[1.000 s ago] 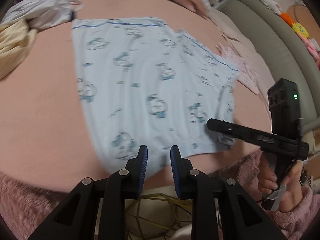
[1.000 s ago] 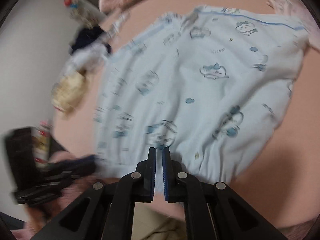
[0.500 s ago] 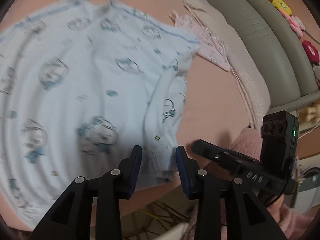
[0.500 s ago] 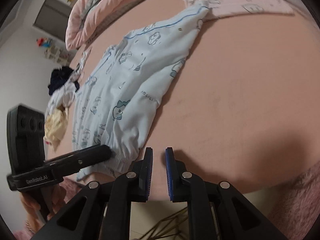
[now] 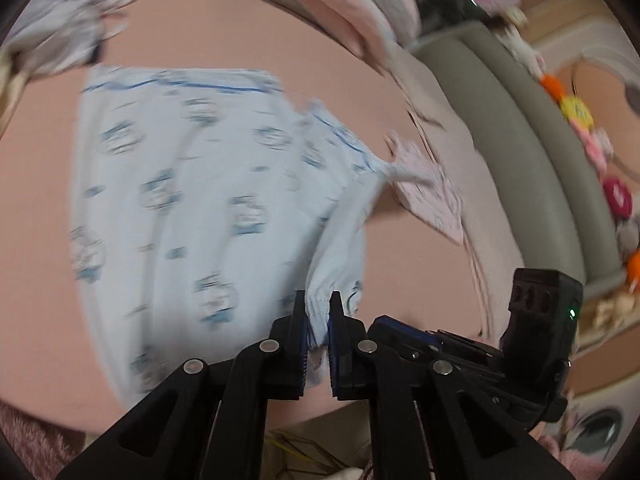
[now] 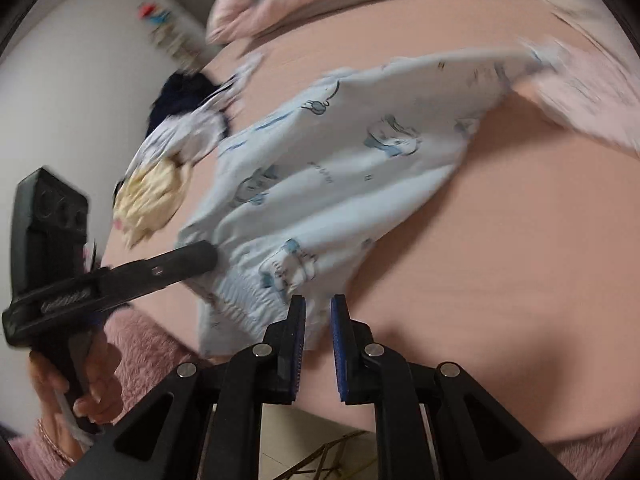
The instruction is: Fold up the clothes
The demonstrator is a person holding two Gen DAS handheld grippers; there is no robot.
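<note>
Change: lower right sleeve of the light blue pyjama top, flat on the bed a second ago, now lifted off the pink bedsheet and pinched at its gathered cuff.
Hard to make out: both views smeared by motion; cartoon print on the top blurred; pile of clothes at the far left only a white, yellow and dark smudge; pink garment beside the top unclear; pads of the left gripper hidden behind fabric in the right wrist view.
Left gripper: clamped shut on the cuff, cloth bunched between the fingers, pointing steeply down.
Left hand: wrapped round the handle, fuzzy pink sleeve below.
Right gripper: jaws opening, hem edge of the top lying between them, pads seemingly not pressing it; pointing steeply down, just beside the left gripper.
Top: spread on the bedsheet, right sleeve raised.
</note>
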